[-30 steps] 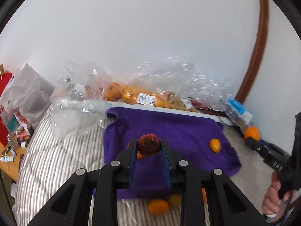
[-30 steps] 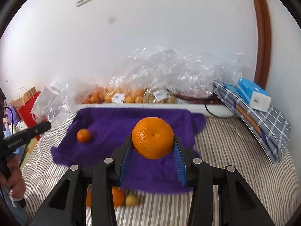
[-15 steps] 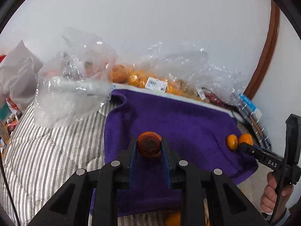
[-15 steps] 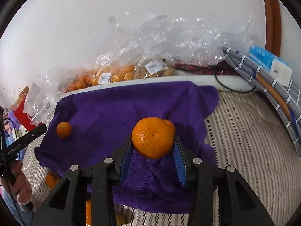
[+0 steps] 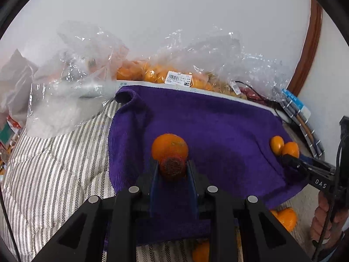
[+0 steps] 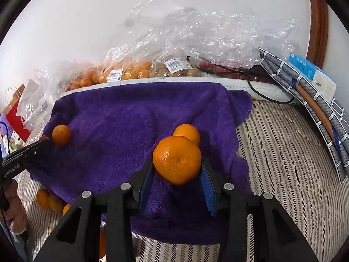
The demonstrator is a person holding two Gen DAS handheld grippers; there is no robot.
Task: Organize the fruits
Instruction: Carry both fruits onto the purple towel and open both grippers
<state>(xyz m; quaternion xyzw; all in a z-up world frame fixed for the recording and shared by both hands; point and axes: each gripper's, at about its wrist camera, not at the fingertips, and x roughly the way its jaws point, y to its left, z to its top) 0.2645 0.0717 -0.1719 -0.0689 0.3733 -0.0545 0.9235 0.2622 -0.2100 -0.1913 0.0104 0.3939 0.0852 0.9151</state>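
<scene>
tongs both clamped – left tongs [image 5: 172,168] on dark fruit [image 5: 172,168], right tongs [image 6: 177,174] on orange [image 6: 176,159].

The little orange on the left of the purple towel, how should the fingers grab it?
Take the little orange around its widest middle, one finger on each side, coming down from above. It is round, so a grip higher or lower could slip off, and nothing covers its top. The left gripper, shut on a dark fruit, sits close beside it, so probably not sideways.

"DAS" marks the right gripper [image 5: 290,162]; "GenRobot.AI" marks the left gripper [image 6: 44,139].
</scene>
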